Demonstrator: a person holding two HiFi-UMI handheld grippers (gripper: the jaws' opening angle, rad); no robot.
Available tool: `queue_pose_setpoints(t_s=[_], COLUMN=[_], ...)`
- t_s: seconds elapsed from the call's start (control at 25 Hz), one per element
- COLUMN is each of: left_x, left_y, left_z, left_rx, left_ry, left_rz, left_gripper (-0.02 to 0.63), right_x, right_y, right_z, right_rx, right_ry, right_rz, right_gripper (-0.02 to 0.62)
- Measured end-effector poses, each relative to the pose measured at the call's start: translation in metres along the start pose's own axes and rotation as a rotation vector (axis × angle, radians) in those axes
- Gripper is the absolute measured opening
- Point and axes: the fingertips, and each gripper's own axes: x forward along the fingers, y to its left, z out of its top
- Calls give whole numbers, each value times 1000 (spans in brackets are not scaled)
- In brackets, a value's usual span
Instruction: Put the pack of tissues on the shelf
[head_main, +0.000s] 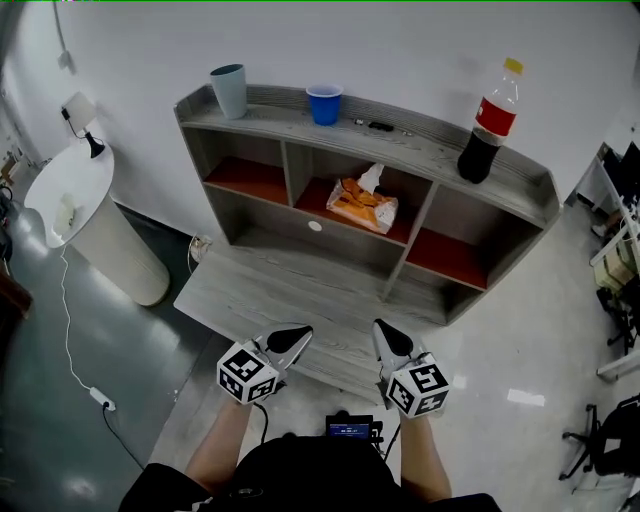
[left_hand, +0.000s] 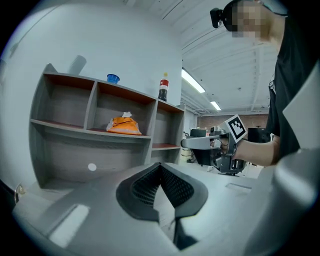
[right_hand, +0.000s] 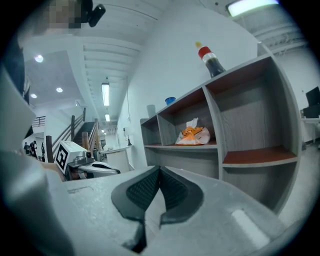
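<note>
From the head view, a grey wooden shelf (head_main: 300, 125) is seen against a white wall (head_main: 400, 40), with three red-floored compartments and a broad ledge (head_main: 280, 295) in front. A white round stand (head_main: 80, 215) is placed to its left on a glossy floor (head_main: 60, 400). The pack of tissues (head_main: 362, 205) is laid in the middle compartment, well apart from both grippers. A grey cup (head_main: 229, 90), a blue cup (head_main: 324, 104) and a cola bottle (head_main: 490, 125) are spaced along the top board. A small dark item beside the blue cup cannot be made out. The left gripper (head_main: 300, 333) and right gripper (head_main: 383, 330) are held side by side over the ledge's near edge, with bare ledge stretching ahead to the compartments.

In the left gripper view, the jaws are pressed together with nothing gripped. The orange pack is seen beyond them in the middle compartment. The room to the right is partly blocked by the person's arm.

In the right gripper view, the jaws are likewise clenched on nothing. The pack is framed in the middle compartment, and the shelf's right side is cut off by the picture's rim.
</note>
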Motion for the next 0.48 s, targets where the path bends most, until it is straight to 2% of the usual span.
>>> queue_pose_setpoints(t_s=[0.48], left_x=[-67], left_y=[-11], left_z=[-27], left_rx=[-10], left_ry=[22], left_rz=[-89], left_gripper=[2], right_x=[-28], right_y=[70], right_z=[-26], right_rx=[8], right_ry=[24], right_rz=[-104], right_gripper=[3])
